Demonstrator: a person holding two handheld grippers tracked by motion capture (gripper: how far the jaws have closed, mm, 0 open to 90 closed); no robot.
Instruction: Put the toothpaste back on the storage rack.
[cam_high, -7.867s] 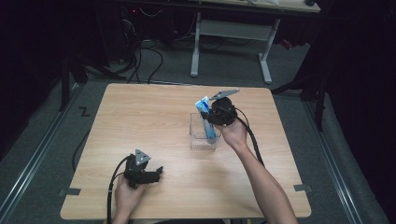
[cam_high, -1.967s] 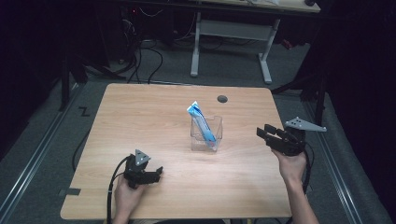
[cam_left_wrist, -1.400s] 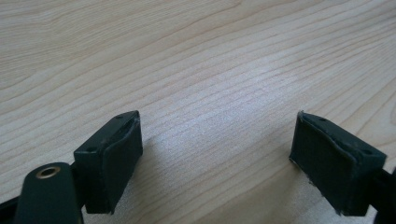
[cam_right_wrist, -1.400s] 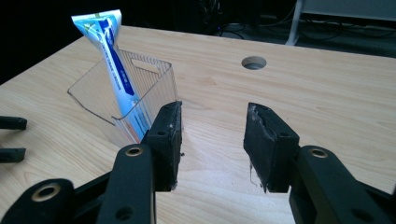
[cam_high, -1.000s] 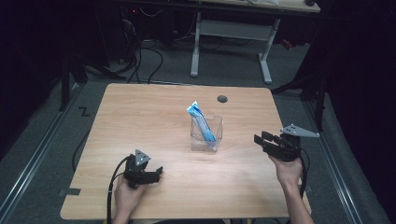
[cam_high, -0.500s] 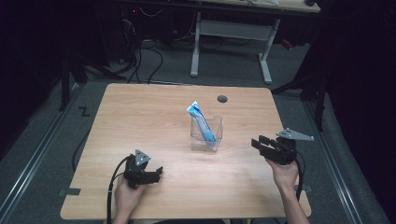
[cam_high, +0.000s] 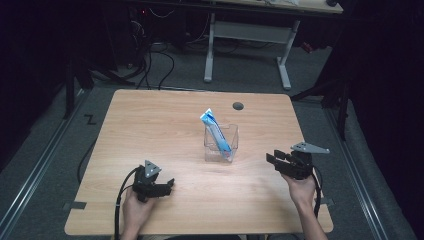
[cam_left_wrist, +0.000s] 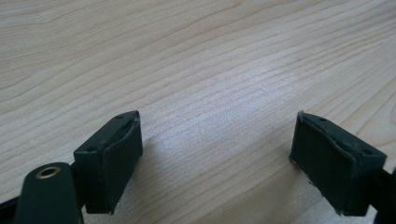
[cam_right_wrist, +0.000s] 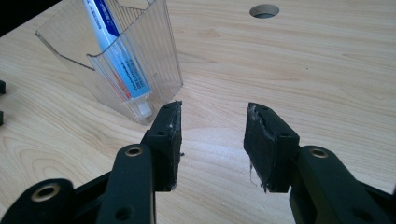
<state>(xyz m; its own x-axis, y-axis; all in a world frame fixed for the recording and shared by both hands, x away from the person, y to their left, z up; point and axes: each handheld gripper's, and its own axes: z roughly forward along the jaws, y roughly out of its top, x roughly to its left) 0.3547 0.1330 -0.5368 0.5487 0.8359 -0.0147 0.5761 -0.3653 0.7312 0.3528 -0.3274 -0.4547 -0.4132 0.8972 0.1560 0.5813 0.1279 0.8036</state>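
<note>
The tube (cam_high: 217, 131) is blue and white. Its holder (cam_high: 220, 146) is clear and ribbed. The table (cam_high: 150, 125) is pale woodgrain.

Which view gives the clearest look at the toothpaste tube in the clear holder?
The right gripper view: the toothpaste tube stands cap down, leaning inside the clear holder, its print visible up close. The high view shows it small, top poking above the rim. The left gripper view faces bare tabletop.

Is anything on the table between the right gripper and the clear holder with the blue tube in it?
Nothing visible. Bare wood lies between the right gripper and the clear holder, which holds the blue tube. In the right gripper view its open fingers stand apart from the holder wall.
</note>
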